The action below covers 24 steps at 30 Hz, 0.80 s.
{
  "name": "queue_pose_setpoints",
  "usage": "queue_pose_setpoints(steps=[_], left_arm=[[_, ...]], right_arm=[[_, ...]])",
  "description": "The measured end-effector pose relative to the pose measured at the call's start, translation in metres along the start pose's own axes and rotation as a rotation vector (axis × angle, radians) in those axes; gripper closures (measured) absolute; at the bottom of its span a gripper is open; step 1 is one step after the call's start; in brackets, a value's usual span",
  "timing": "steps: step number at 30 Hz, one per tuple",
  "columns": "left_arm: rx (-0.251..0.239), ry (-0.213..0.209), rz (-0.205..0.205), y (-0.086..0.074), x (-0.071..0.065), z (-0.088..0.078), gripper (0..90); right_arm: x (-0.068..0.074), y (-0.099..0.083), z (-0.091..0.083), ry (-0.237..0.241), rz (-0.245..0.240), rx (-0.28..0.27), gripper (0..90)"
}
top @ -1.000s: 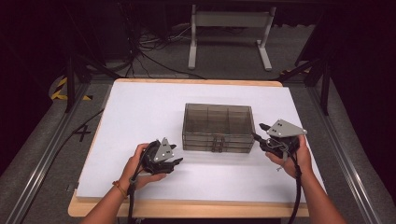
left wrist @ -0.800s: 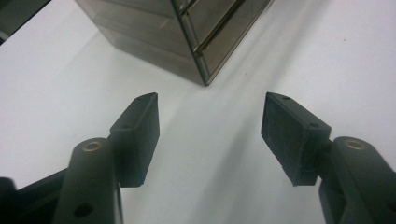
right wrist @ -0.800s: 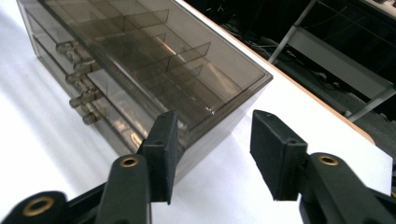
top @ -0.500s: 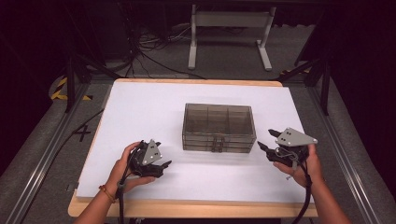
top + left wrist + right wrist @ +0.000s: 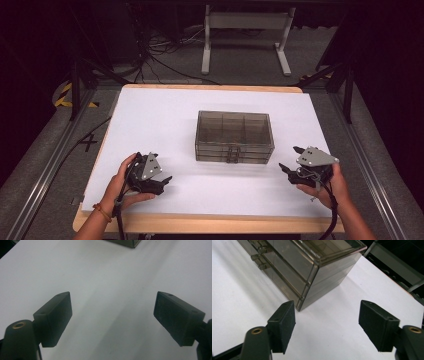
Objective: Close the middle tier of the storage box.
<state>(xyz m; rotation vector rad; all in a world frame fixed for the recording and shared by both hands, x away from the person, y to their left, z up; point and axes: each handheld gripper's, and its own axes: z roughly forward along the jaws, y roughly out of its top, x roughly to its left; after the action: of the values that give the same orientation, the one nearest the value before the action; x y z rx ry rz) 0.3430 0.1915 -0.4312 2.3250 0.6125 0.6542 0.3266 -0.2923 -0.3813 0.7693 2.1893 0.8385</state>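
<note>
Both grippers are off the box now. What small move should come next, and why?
Probably bring the right gripper in toward the near right corner of the smoky clear box. Its jaws have just been opening, stand wide with nothing between them, and that corner lies just ahead in the right gripper view. The left gripper is also open, over bare white table, farther from the box.

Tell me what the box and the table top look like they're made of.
Box: smoky, see-through hard plastic by the look of it; its inner dividers show through the lid and the walls carry a glossy sheen. Table top: a matte white sheet, no glare, laid over what looks like wood, going by the tan edge along the rim; the sheet's own material can't be told.
</note>
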Motion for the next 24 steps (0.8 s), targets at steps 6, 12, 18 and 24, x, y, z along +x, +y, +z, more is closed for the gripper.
queue_pose_setpoints(steps=[6,12,18,24], left_arm=[[0.006,0.006,-0.021,-0.012,0.003,-0.006,13.4],[0.025,0.011,-0.026,-0.025,0.005,-0.007,12.2],[0.041,0.014,-0.035,-0.037,0.007,-0.009,11.1],[0.023,0.021,-0.075,-0.050,0.012,-0.014,10.6]], right_arm=[[-0.001,-0.013,-0.002,-0.005,0.011,0.017,24.5],[-0.003,-0.028,-0.002,-0.007,0.031,0.034,22.4],[-0.006,-0.045,-0.003,-0.007,0.062,0.041,19.3],[-0.009,-0.058,-0.004,-0.019,0.108,0.038,17.2]])
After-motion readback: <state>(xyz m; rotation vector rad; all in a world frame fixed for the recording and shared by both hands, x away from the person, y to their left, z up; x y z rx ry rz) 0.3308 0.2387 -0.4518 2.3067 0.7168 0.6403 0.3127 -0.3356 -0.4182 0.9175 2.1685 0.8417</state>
